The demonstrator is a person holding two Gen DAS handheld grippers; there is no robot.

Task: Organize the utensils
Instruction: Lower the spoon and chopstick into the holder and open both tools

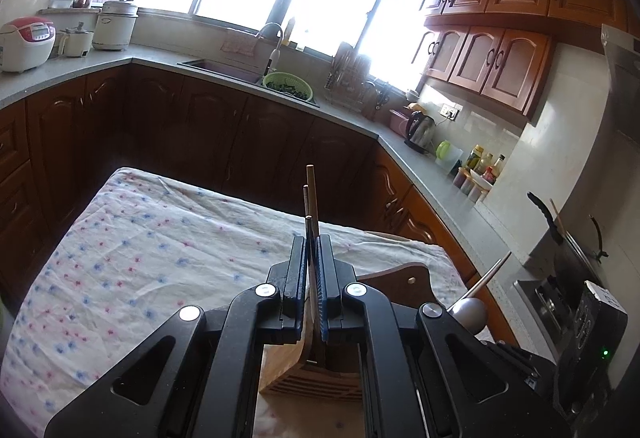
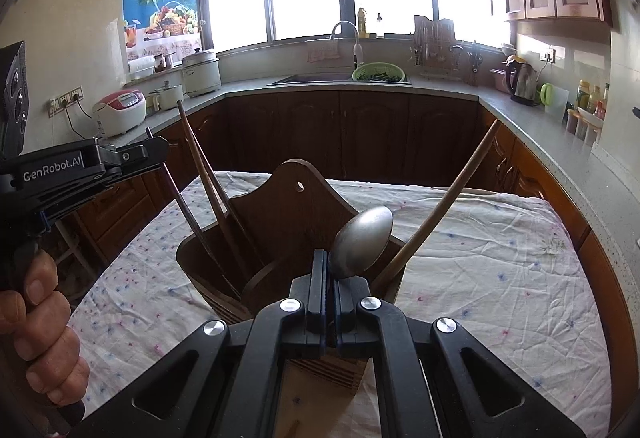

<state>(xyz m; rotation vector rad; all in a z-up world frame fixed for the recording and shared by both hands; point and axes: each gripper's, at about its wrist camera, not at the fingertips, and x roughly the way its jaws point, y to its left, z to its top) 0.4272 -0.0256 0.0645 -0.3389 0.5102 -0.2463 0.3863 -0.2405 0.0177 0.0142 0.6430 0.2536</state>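
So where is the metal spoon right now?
The spoon is clamped in the right gripper, bowl up, over the right side of the wooden holder, just left of a leaning wooden handle.

Bare cloth-covered tabletop is lying open from 1 to 4 o'clock of the wooden holder. Chopsticks are leaning out at 10 o'clock, a wooden handle at 2, crowding entry from above.
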